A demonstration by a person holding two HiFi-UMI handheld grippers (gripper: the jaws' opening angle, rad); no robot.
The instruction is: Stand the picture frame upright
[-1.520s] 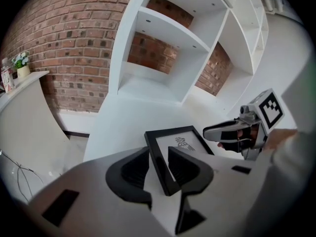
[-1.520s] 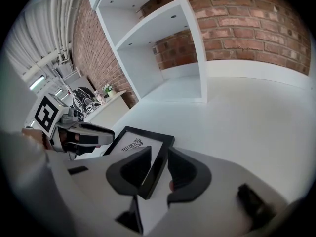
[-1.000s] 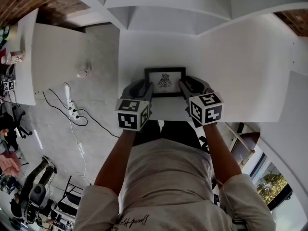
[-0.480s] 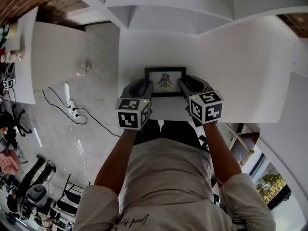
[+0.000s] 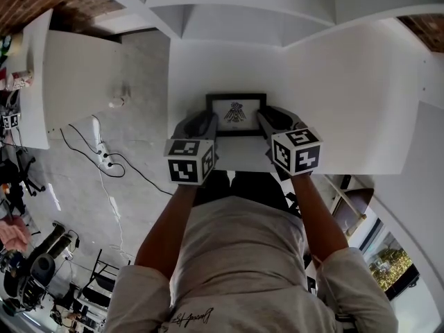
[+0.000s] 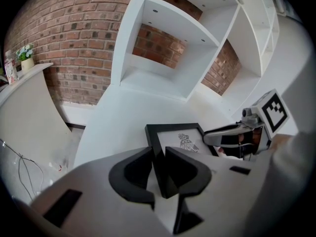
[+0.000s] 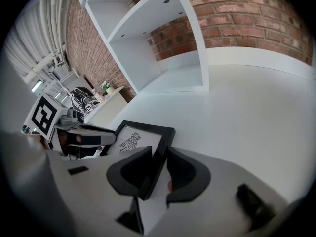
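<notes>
Both side rails of the flat-lying picture frame (image 5: 236, 114) are pinched, by the left hand-held gripper (image 6: 158, 168), jaws just closing in, and the right hand-held gripper (image 7: 157, 171), likely to tip it up evenly.

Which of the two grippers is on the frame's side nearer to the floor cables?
The left gripper: its jaws, just closing, clamp the picture frame's left bar, toward the cables. The right gripper has the opposite bar.

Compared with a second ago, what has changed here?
The jaws of the left gripper have just been closing onto the left rail of the picture frame, which sits between them. Nothing else moved: the right gripper stays on the right rail, and the frame still lies on the table.
</notes>
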